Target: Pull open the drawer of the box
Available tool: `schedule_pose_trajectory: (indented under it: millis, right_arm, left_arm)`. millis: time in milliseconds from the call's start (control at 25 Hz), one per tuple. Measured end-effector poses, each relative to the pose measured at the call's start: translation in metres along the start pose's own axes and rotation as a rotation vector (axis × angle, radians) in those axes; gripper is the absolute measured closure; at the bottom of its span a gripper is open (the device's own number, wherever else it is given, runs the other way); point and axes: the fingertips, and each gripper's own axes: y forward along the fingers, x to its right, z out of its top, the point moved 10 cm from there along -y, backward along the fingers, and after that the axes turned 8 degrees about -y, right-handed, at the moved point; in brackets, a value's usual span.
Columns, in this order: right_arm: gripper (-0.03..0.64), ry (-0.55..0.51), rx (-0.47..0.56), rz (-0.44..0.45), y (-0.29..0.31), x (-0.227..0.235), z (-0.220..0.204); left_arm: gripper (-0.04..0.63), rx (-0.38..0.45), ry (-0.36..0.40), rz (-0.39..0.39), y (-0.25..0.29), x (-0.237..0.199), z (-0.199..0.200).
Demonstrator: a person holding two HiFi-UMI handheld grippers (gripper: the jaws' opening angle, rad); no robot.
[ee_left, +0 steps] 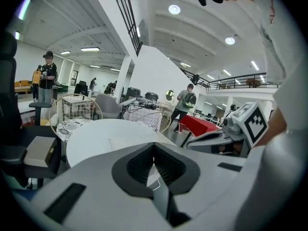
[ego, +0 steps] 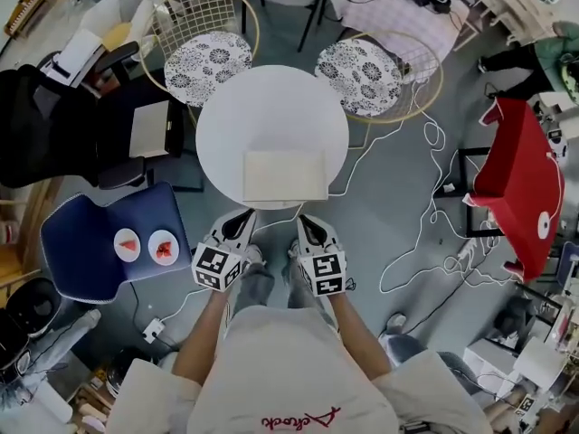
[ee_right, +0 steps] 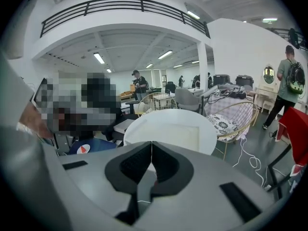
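Box (ego: 285,175): flat, pale cream, rectangular, matte, lying at the near edge of a round white table (ego: 271,107). Left gripper (ego: 244,215) and right gripper (ego: 304,221): grey, jaws pressed together, empty, hanging just short of the table. Beyond it, wire chairs (ego: 204,25) with patterned cushions. White cable (ego: 425,233) lies loose on the floor.

A grey floor (ego: 398,197) carries a round white table (ego: 271,107), two cushioned wire chairs (ego: 210,57) behind it and a blue chair (ego: 90,233) at left.
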Motion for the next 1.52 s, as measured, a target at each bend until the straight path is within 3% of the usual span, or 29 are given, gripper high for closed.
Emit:
schedule_pose_trajectory:
  millis: [640, 1160, 1200, 1240, 1280, 1520]
  right_arm:
    - [0.601, 0.077, -0.132, 0.031, 0.001, -0.034, -0.075]
    - [0.597, 0.073, -0.158, 0.096, 0.044, -0.026, -0.069]
    - [0.576, 0.069, -0.166, 0.111, 0.050, -0.025, -0.069]
    - [0.497, 0.067, -0.175, 0.126, 0.056, -0.024, -0.069]
    - [0.466, 0.065, -0.184, 0.134, 0.063, -0.023, -0.069]
    - [0.446, 0.060, -0.216, 0.082, 0.095, -0.009, -0.066]
  left_arm:
    - [0.583, -0.083, -0.084, -0.002, -0.002, -0.002, -0.069]
    - [0.583, -0.071, -0.110, 0.019, -0.013, -0.005, -0.070]
    - [0.583, -0.073, -0.114, 0.022, -0.014, -0.005, -0.071]
    - [0.583, -0.074, -0.118, 0.024, -0.015, -0.005, -0.072]
    - [0.583, -0.074, -0.121, 0.027, -0.017, -0.006, -0.073]
    - [0.583, -0.075, -0.130, 0.049, -0.026, -0.012, -0.075]
